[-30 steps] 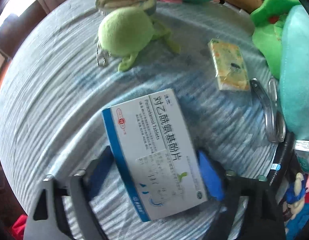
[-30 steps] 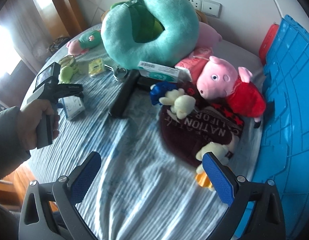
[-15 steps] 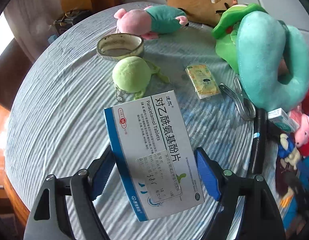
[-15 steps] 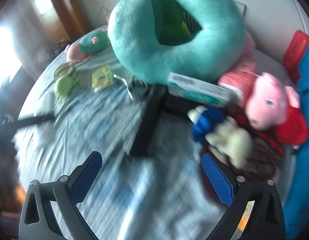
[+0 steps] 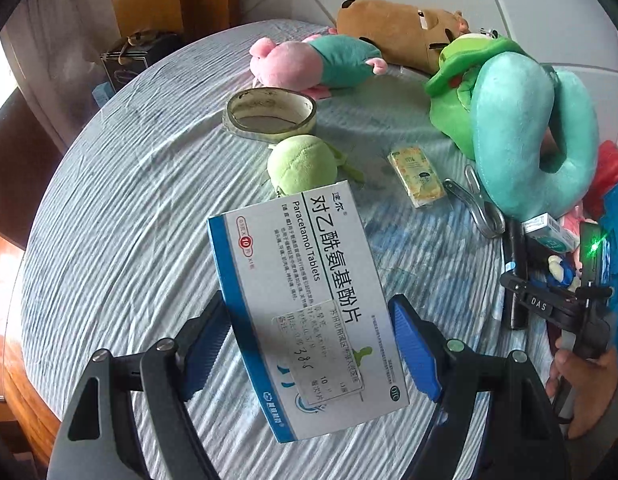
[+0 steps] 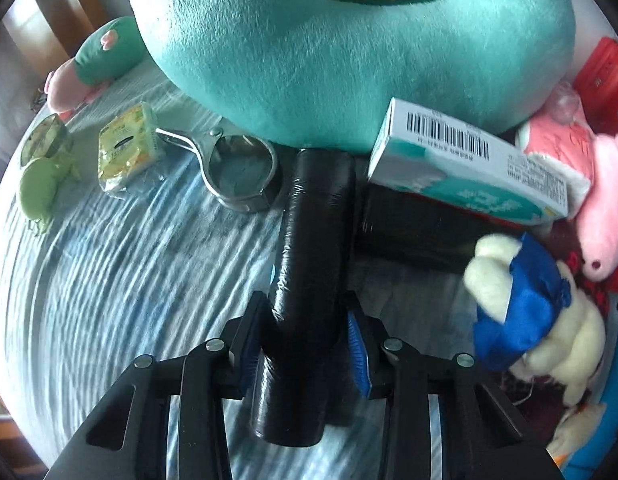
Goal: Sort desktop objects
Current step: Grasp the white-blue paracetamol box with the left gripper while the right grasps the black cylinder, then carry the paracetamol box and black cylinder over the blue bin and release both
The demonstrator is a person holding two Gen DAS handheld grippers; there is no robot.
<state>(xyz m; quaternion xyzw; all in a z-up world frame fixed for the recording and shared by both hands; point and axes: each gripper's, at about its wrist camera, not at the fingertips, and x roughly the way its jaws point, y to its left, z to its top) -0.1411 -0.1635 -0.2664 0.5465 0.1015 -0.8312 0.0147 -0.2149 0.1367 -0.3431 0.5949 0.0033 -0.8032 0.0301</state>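
Observation:
My left gripper [image 5: 309, 344] is shut on a white and blue Paracetamol tablet box [image 5: 305, 304] and holds it above the striped tablecloth [image 5: 129, 208]. My right gripper [image 6: 303, 336] is shut on a black roll of bags [image 6: 309, 264] lying on the cloth; that gripper also shows at the right edge of the left wrist view [image 5: 549, 304]. A white and teal box [image 6: 469, 164] leans on the teal neck pillow [image 6: 329, 40].
A tape roll [image 5: 269, 114], a green plush keychain [image 5: 301, 164], a yellow tissue pack [image 5: 417, 176] and a metal strainer [image 6: 237, 176] lie on the cloth. Plush toys [image 6: 605, 200] crowd the right side. The table's round edge [image 5: 13, 360] is at the left.
My left gripper has lifted the tablet box up off the cloth. My right gripper has moved forward and shut on the black roll.

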